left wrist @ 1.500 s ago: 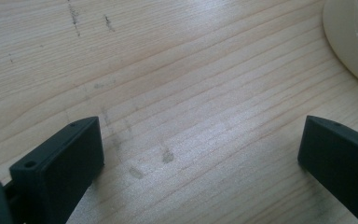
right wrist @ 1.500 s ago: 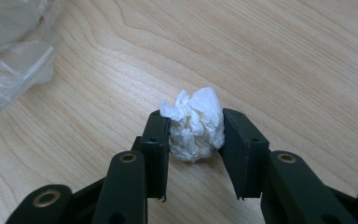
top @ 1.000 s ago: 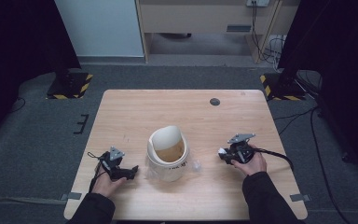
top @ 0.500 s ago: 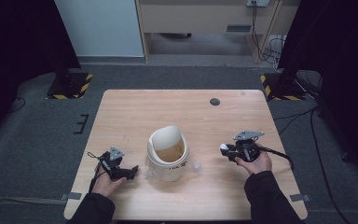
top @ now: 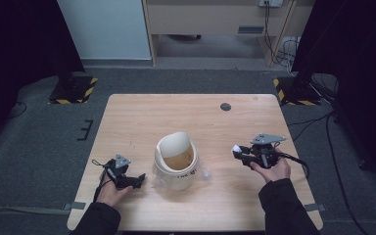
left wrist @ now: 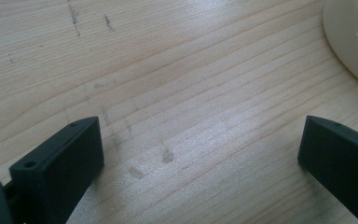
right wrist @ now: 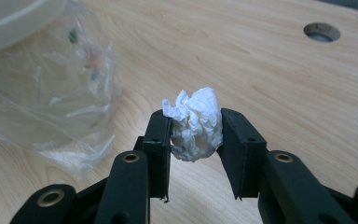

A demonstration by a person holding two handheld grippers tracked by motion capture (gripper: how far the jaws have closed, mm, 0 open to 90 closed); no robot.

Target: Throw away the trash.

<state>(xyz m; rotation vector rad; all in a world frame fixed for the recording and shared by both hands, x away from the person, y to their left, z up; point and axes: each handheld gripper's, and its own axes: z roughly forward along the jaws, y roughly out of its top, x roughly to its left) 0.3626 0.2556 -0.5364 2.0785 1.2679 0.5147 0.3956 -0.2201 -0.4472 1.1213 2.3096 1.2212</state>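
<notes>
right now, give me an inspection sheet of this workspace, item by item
surface: wooden table, faint scuffs, round hole near the far edge
job's things: cream bin with swing lid at the middle, clear liner bunched at its base; crumpled white paper wad
clutter: nothing seen
grippers: left claw open, low over bare wood beside the bin; right claw shut on the wad, raised, to the bin's right
cables: one trails from each claw; more hang by the far wall
surroundings: grey carpet, dark curtains, two hazard-striped stand bases on the floor
</notes>
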